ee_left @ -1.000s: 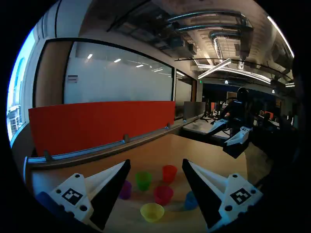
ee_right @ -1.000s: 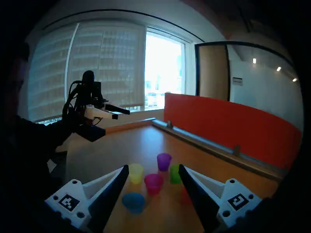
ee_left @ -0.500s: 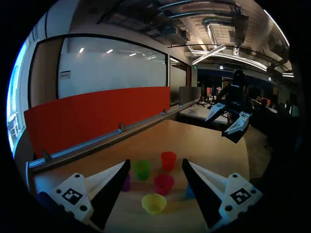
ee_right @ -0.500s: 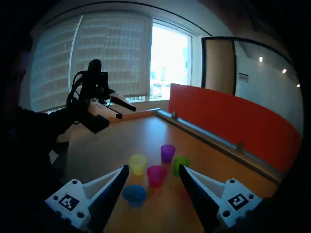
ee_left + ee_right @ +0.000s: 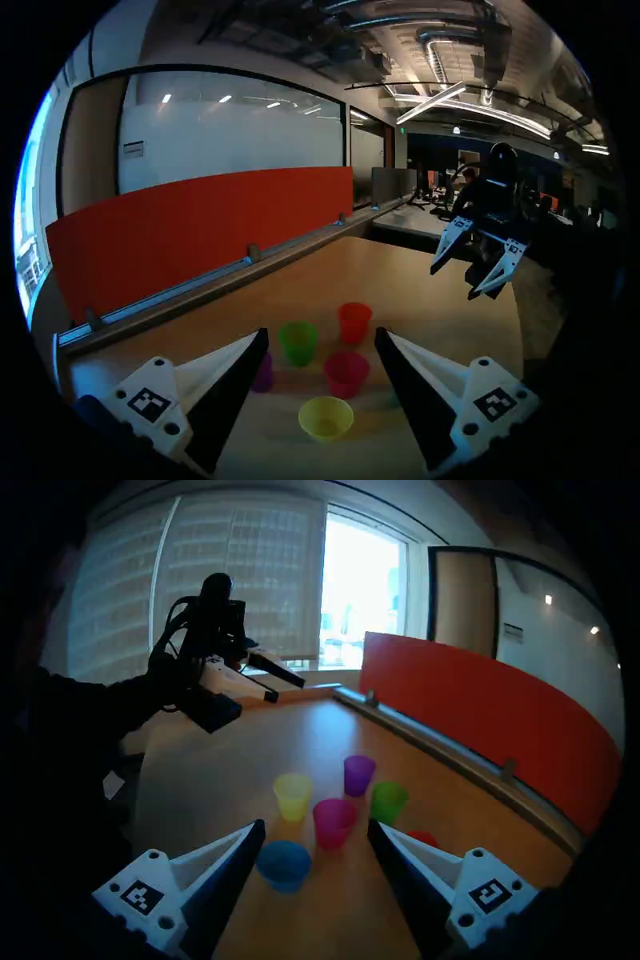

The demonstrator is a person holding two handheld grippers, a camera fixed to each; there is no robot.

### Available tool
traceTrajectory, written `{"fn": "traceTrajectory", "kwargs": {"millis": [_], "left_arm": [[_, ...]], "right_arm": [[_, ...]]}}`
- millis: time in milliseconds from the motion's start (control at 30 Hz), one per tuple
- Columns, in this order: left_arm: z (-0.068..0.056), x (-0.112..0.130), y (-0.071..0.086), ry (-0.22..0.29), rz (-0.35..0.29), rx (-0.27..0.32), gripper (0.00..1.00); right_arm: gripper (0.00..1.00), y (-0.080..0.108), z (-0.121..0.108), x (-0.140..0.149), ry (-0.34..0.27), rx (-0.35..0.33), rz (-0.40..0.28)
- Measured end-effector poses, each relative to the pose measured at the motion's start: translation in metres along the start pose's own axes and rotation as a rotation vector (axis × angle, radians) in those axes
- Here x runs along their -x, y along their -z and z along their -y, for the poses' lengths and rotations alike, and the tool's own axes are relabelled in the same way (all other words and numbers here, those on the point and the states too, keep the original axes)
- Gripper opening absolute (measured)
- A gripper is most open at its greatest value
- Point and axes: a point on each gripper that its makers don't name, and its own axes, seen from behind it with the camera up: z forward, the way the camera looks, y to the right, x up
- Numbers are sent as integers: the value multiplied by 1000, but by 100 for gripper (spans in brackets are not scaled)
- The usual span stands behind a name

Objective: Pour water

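Several small coloured cups stand in a cluster on the wooden table [image 5: 416,296]. In the left gripper view, the green cup [image 5: 297,342], red cup [image 5: 354,322], magenta cup [image 5: 346,373] and yellow cup [image 5: 326,417] sit between the fingers of my open, empty left gripper [image 5: 320,336]. A purple cup [image 5: 262,373] is half hidden by one finger. My right gripper [image 5: 454,282] hovers open over the far table. In the right gripper view, the yellow cup [image 5: 293,795], purple cup [image 5: 358,774], green cup [image 5: 388,802], magenta cup [image 5: 334,822], blue cup [image 5: 283,864] and red cup [image 5: 422,838] lie ahead of my open right gripper [image 5: 314,826]. My left gripper [image 5: 290,692] hangs beyond them.
An orange divider panel [image 5: 200,232] with a metal rail runs along the table's far side. A dark sleeve [image 5: 88,712] holds the left gripper. Bright windows with blinds [image 5: 240,584] stand behind. Bare table surrounds the cups.
Both views have shifted, and the cups now sit a little higher between each gripper's fingers. The right gripper has dropped lower in the left gripper view. Both stay open.
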Motion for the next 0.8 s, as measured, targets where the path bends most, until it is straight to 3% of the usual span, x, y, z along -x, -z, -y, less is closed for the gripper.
{"fn": "traceTrajectory", "kwargs": {"millis": [567,800], "left_arm": [[11,22,-29,-16,31,-5,99],[10,32,-43,-37,49,2,99]], "right_arm": [[100,-26,16,42,27,-43,54],[100,-36,20,62,24,-54,83]]}}
